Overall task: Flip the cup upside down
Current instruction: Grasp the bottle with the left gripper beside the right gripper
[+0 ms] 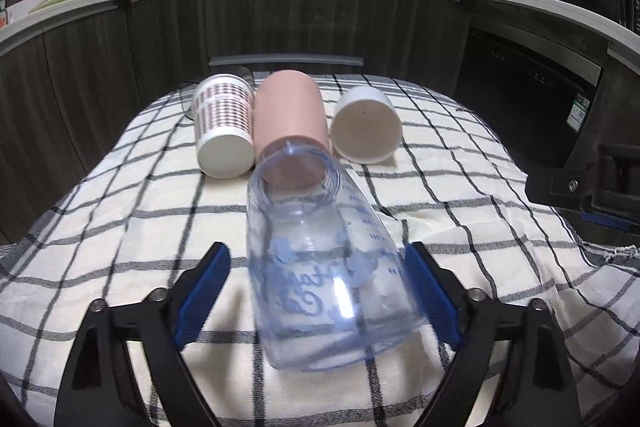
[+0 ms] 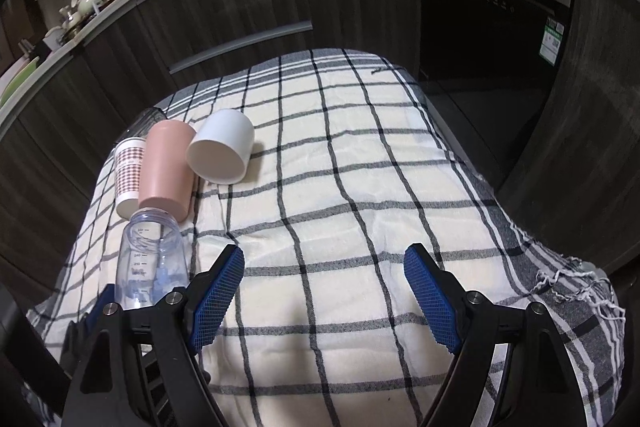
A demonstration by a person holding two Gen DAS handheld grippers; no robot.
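Observation:
A clear blue-tinted plastic bottle cup (image 1: 320, 259) with printed measure marks lies on its side on the checked cloth, mouth pointing away. It sits between the fingers of my left gripper (image 1: 318, 275), which is open; the blue pads stand apart from its sides. The bottle also shows at the left of the right wrist view (image 2: 150, 263). My right gripper (image 2: 324, 279) is open and empty above bare cloth, to the right of the bottle.
Beyond the bottle lie a patterned white cup (image 1: 224, 131), a pink cup (image 1: 290, 115) and a white cup (image 1: 366, 127), all on their sides. The checked cloth (image 2: 360, 187) covers the table. Dark cabinets (image 1: 280, 19) and a cluttered counter stand behind.

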